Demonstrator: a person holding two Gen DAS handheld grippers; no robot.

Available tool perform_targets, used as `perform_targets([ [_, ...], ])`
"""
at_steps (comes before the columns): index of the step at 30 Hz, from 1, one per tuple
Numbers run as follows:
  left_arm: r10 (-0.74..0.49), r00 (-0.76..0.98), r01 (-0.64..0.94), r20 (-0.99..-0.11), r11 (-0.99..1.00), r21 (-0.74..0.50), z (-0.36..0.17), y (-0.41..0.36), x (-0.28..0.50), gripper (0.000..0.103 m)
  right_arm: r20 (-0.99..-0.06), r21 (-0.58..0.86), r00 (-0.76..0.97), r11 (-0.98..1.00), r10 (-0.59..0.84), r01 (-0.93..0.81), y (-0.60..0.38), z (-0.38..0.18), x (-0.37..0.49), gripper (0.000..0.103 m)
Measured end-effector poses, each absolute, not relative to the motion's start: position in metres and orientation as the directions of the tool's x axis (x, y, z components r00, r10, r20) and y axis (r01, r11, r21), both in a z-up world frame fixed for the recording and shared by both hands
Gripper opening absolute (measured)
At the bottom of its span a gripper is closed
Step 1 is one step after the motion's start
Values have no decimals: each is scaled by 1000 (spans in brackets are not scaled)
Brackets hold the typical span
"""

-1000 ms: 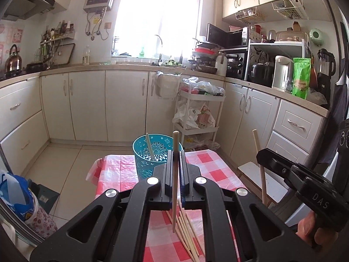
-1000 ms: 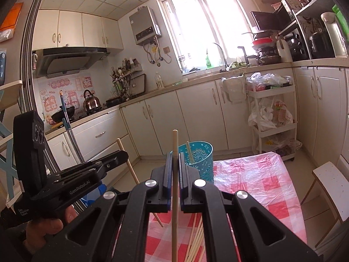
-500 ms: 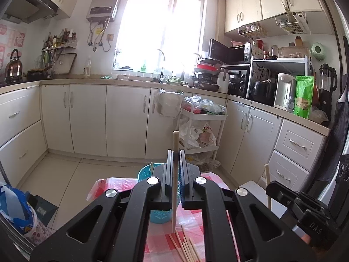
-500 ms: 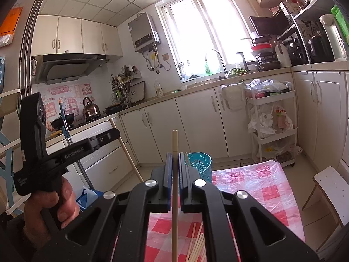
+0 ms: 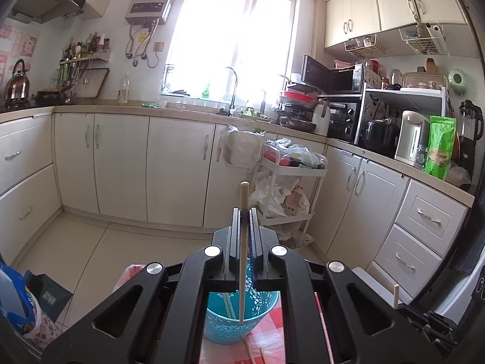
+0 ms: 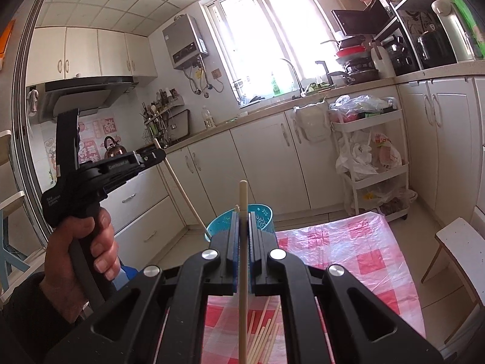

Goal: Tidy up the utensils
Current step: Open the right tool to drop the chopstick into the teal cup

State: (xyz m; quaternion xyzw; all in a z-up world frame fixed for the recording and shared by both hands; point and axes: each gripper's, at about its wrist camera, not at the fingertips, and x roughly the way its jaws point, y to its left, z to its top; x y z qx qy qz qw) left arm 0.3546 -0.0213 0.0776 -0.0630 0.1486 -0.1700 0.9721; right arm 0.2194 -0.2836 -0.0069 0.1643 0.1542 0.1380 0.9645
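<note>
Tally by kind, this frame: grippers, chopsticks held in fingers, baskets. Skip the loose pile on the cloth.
Grippers: 2 (left gripper, right gripper)
Held chopsticks: 2 (left chopstick, right chopstick)
Baskets: 1 (teal basket)
Total: 5

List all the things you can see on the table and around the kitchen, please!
Basket: one, teal, on the table; at least one chopstick stands inside.
Tablecloth: one, pink and white checks, over the table.
Loose chopsticks: several, pale wood, lying on the cloth.
Held chopsticks: two, pale wood, one in the left gripper, one in the right.
Kettle: one, metal, on the stove.
Trolley: one, white, by the cabinets, full of bags.
Green bag: one, on the counter.
Left gripper: black, shut on a chopstick above the basket.
Right gripper: black, shut on a chopstick.
Hand: one, holding the left gripper's handle.
</note>
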Motion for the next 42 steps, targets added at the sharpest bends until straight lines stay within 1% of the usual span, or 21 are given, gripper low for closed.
perform_targets([
  [4,-340,901,306,-268,938,-162,75,-29,376,5,-256,369,915,906,313,-206,-289,-14,228,6],
  [8,-332,897,298,-291,942,-155,63,-37,396,5,-258,379,915,904,310,-199,-294,-20,235,6],
  [16,-309,868,272,-389,951,-148,23,-47,424,5,-282,402,909,898,307,-179,-300,-35,244,6],
  [19,-289,840,253,-459,957,-140,4,-50,437,5,-287,404,907,898,307,-176,-299,-38,245,6],
  [22,-278,814,236,-509,960,-147,-11,-48,442,5,-286,402,908,898,306,-176,-299,-38,245,6],
  [30,-256,799,208,-544,967,-149,-21,-40,419,7,-276,392,910,901,309,-187,-293,-30,244,6],
  [32,-254,804,208,-538,967,-146,-22,-35,405,12,-265,386,913,902,311,-195,-290,-23,245,6],
  [33,-246,809,204,-534,969,-138,-23,-32,396,19,-256,382,915,902,311,-200,-288,-20,247,6],
  [34,-239,815,199,-529,971,-131,-25,-30,390,28,-248,379,917,903,312,-204,-286,-16,248,6],
  [36,-223,832,189,-508,975,-118,-29,-25,372,38,-230,372,921,903,313,-214,-281,-8,253,6],
  [41,-180,864,162,-470,984,-80,-45,-16,341,51,-173,350,935,906,311,-237,-263,12,271,6],
  [42,-174,869,155,-463,985,-79,-49,-14,338,55,-160,345,938,908,308,-239,-259,16,277,6],
])
